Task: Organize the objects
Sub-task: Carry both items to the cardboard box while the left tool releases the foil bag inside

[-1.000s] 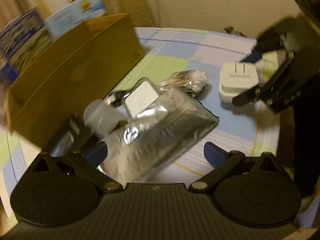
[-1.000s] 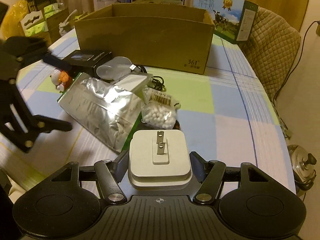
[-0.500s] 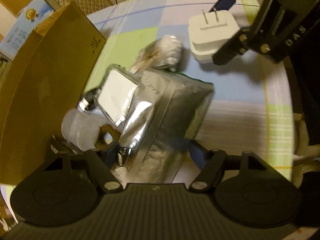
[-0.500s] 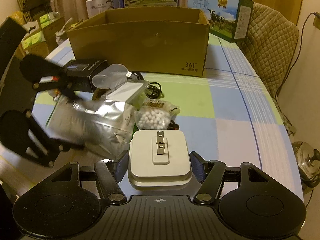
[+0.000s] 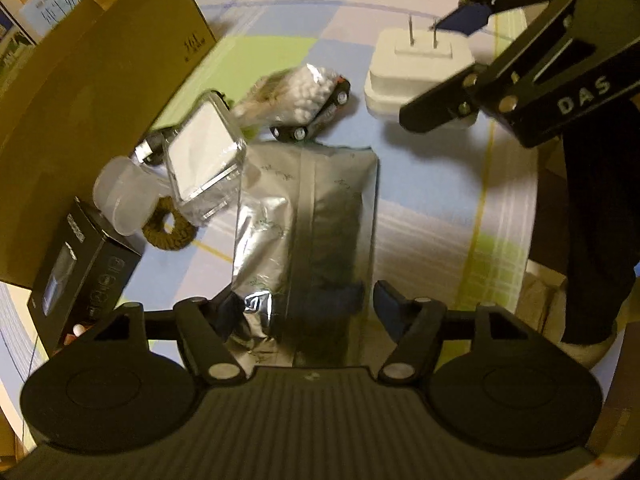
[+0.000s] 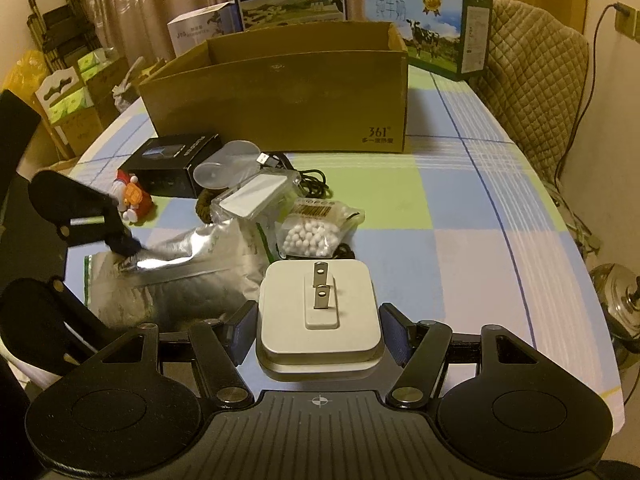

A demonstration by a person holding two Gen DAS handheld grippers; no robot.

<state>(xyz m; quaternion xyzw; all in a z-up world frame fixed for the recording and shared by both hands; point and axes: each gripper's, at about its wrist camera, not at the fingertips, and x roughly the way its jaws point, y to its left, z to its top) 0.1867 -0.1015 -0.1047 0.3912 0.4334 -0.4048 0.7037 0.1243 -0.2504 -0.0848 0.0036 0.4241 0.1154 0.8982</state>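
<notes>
Foil pouch (image 5: 308,216): we see it lying flat on the checked tablecloth (image 6: 472,200), near edge of the pile, its near end between our left fingers.
Left gripper (image 5: 306,308): its jaws are closing around the pouch's near end; the left pad already dents the foil, the right pad looks just clear, so we do not call it clamped yet.
Pouch handling: we judge it light, soft and crinkly, slick on the outside; it should sag when lifted. We would take it across the flat end seam, not the puffed middle.
White plug adapter (image 6: 318,312): on the cloth at the near right, prongs up, sitting between our right fingers.
Right gripper (image 6: 318,330): part open, pads flanking the adapter's sides; we cannot tell whether they press.
Adapter handling: stiff, smooth, fairly dense; we would grip the flat side walls, low, clear of the prongs.
Cardboard box (image 6: 280,92): open-topped, at the far side, the likely place for both.
</notes>
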